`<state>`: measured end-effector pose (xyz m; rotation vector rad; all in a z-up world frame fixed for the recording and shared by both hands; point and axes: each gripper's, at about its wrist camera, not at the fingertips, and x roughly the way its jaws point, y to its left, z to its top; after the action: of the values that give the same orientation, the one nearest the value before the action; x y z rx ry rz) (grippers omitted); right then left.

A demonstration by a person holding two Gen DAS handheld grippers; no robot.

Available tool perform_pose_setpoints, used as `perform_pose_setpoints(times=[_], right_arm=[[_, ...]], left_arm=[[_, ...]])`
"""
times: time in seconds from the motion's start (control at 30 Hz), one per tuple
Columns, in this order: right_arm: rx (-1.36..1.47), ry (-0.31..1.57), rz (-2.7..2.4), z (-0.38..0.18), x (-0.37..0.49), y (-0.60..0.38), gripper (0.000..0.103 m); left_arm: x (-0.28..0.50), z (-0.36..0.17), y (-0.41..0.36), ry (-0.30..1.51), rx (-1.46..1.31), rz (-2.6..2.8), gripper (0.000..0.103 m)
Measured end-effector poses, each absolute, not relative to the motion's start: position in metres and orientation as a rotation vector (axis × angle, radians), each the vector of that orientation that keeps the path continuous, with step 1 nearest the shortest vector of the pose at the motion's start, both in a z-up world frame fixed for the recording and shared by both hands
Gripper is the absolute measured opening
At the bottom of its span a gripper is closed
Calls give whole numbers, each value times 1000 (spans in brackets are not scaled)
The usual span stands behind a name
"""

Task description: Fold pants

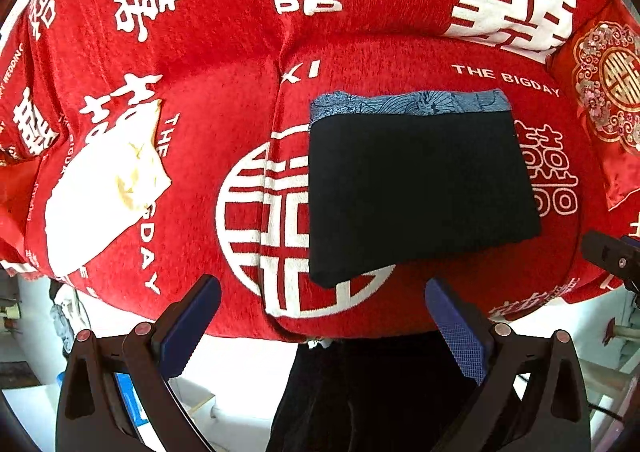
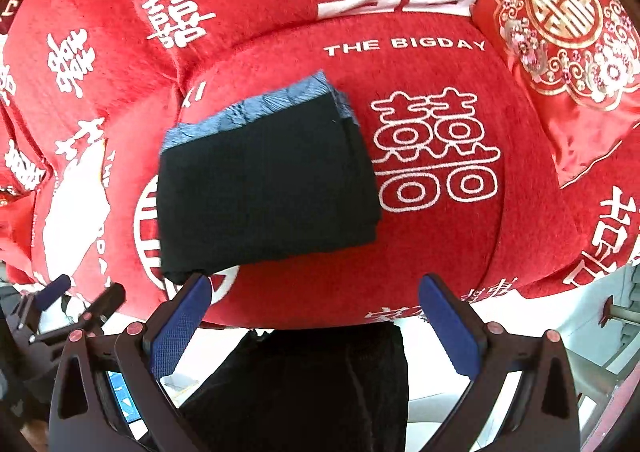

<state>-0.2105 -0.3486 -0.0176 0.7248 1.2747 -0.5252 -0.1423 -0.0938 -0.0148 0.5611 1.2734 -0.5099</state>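
The black pants (image 1: 416,188) lie folded into a flat rectangle on the red sofa seat (image 1: 460,292), with a blue patterned waistband (image 1: 408,102) along the far edge. They also show in the right wrist view (image 2: 264,188). My left gripper (image 1: 322,316) is open and empty, held back from the near edge of the pants. My right gripper (image 2: 316,312) is open and empty, just off the sofa's front edge, its left pad (image 2: 180,326) near the pants' near corner. The left gripper shows in the right wrist view (image 2: 80,296) at the lower left.
The sofa cover is red with white characters. A white and yellow cloth (image 1: 108,188) lies on the seat to the left. A red embroidered cushion (image 2: 568,28) stands at the right. A dark cloth (image 2: 320,384) hangs below the sofa's front edge.
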Motion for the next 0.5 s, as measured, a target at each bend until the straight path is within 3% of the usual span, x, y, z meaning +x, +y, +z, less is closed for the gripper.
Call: perform_pose_setpoints(times=[0.5], right_arm=[[626,1286,-538,16,-205,-326,103]], left_arm=[[-148,12,-88,1237,569,-512,103]])
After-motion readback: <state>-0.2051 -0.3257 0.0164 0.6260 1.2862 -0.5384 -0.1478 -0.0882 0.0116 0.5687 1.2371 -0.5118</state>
